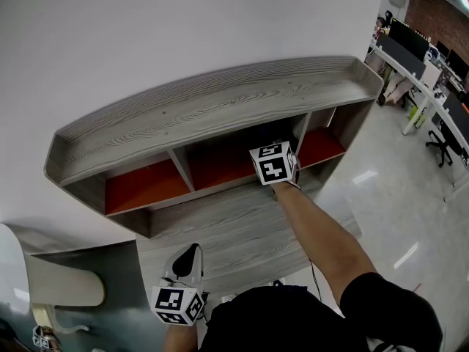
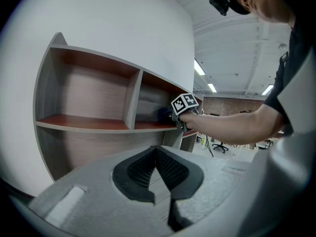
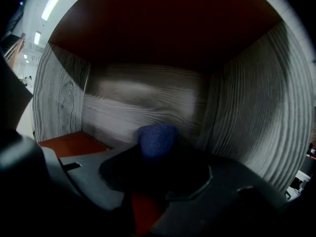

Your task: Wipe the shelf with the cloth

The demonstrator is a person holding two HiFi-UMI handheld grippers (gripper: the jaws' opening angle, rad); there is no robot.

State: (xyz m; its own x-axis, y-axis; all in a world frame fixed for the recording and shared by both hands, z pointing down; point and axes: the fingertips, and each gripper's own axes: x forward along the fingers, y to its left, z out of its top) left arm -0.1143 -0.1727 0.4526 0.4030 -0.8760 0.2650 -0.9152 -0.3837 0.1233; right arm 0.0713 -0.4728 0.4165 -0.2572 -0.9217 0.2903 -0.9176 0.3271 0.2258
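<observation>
The right gripper reaches into the middle compartment of the grey wood-grain shelf, toward its right end, close to the divider. Its fingers are clenched on the blue cloth, whose bunched end pokes out past the fingertips near the back wall (whether it touches the wall cannot be told). The compartment floor is red. The left gripper hangs low near the person's body, well apart from the cloth, its fingers closed together with nothing between them.
</observation>
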